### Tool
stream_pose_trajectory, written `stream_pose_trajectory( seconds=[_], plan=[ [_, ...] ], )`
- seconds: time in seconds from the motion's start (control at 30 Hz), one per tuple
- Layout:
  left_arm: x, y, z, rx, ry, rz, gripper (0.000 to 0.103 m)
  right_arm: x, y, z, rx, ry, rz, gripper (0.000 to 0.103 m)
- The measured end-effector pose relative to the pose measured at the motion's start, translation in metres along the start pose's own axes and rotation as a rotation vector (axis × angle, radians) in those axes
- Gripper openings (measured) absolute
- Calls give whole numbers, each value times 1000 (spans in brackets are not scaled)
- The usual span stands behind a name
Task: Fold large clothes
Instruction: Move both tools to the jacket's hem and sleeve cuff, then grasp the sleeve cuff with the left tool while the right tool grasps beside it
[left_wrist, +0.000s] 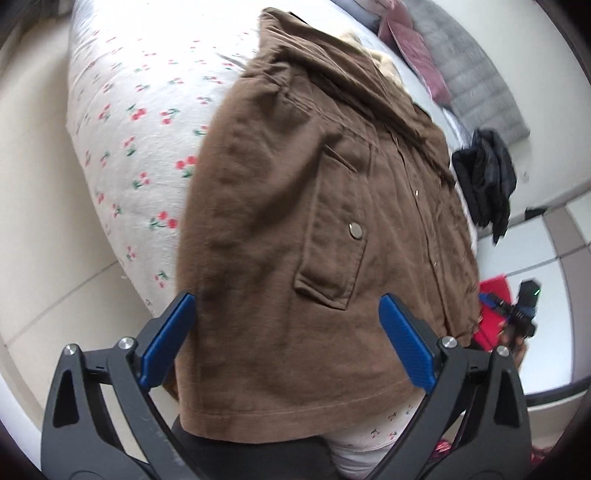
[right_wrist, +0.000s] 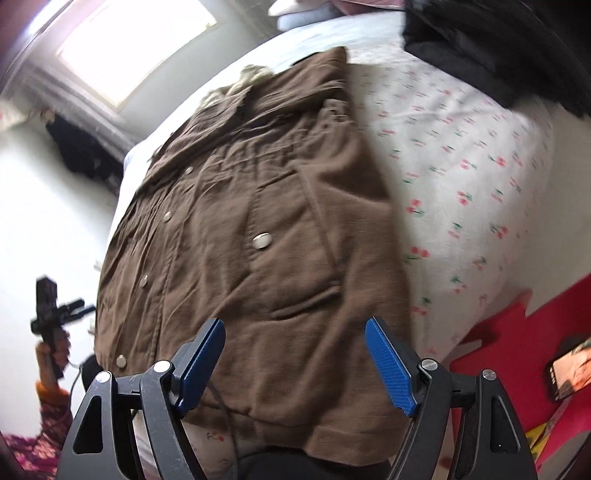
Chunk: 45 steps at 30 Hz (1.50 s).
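Note:
A brown jacket (left_wrist: 314, 206) with snap buttons and flap pockets lies flat on a bed with a cherry-print sheet (left_wrist: 140, 122). It also shows in the right wrist view (right_wrist: 258, 236). My left gripper (left_wrist: 288, 317) is open and empty, hovering above the jacket's hem near its left edge. My right gripper (right_wrist: 295, 339) is open and empty above the hem on the other side. The right gripper also shows at the far right of the left wrist view (left_wrist: 521, 310). The left gripper shows at the left of the right wrist view (right_wrist: 59, 310), held in a hand.
A black garment (left_wrist: 484, 177) lies at the bed's far edge, also at the top right of the right wrist view (right_wrist: 487, 51). Pink and grey pillows (left_wrist: 443, 51) sit at the bed head. A red mat (right_wrist: 524, 354) and a phone (right_wrist: 569, 369) lie on the floor.

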<state>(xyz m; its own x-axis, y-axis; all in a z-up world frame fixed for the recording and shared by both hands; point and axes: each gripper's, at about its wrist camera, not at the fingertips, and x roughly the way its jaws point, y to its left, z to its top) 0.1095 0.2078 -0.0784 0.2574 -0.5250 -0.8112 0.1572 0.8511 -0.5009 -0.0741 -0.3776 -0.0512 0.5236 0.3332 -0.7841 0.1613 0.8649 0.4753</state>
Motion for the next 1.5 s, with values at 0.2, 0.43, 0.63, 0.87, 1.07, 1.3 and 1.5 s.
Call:
stream_pose_trajectory(
  seconds=[0.2, 0.43, 0.63, 0.87, 1.07, 1.3, 1.5],
  plan=[
    [-8, 22, 1, -38, -46, 1, 96, -8, -40, 3, 122, -65, 33, 79],
    [7, 41, 2, -48, 1, -105, 86, 8, -68, 1, 193, -41, 141, 79],
    [15, 42, -10, -38, 60, -152, 76, 15, -68, -12, 186, -30, 231, 75],
    [10, 35, -30, -40, 61, -244, 65, 19, -50, -27, 137, 23, 272, 55],
    [2, 16, -33, 12, 47, -261, 56, 26, -29, -24, 105, 40, 249, 35],
    [16, 2, -42, 113, 94, -85, 54, 28, -8, -26, 35, 39, 165, 28],
    [16, -2, -48, 147, 97, 0, 45, 28, 3, -27, -3, 43, 73, 25]
  ],
)
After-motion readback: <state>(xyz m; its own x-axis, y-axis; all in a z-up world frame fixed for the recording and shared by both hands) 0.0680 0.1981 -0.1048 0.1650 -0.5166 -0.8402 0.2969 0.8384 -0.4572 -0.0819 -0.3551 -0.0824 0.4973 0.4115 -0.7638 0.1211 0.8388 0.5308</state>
